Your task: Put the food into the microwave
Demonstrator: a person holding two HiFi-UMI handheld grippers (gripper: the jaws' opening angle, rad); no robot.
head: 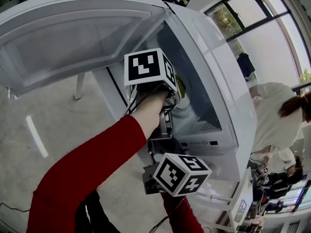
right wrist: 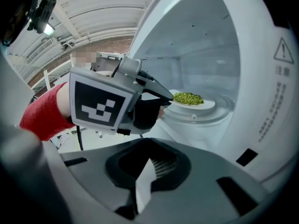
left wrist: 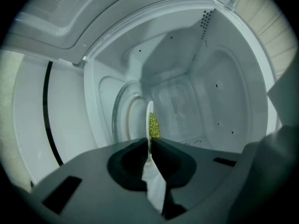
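Observation:
The white microwave [head: 214, 62] stands with its door [head: 73, 33] swung wide open. My left gripper [left wrist: 150, 141] reaches into the cavity and is shut on the rim of a thin white plate [right wrist: 205, 104]. The plate carries a heap of green food [right wrist: 188, 98] and hangs just above the glass turntable [right wrist: 225, 107]. In the left gripper view the plate shows edge-on with the green food [left wrist: 153, 125] beside it. My right gripper [right wrist: 148, 164] stays outside, below the opening, with its jaws together and nothing in them. Its marker cube [head: 182, 174] sits under the red-sleeved left arm.
A person in white [head: 272, 110] stands to the right of the microwave. A cluttered desk [head: 272, 198] fills the lower right corner. Large windows [head: 257, 13] are behind. The open door juts out at the upper left, over a grey floor.

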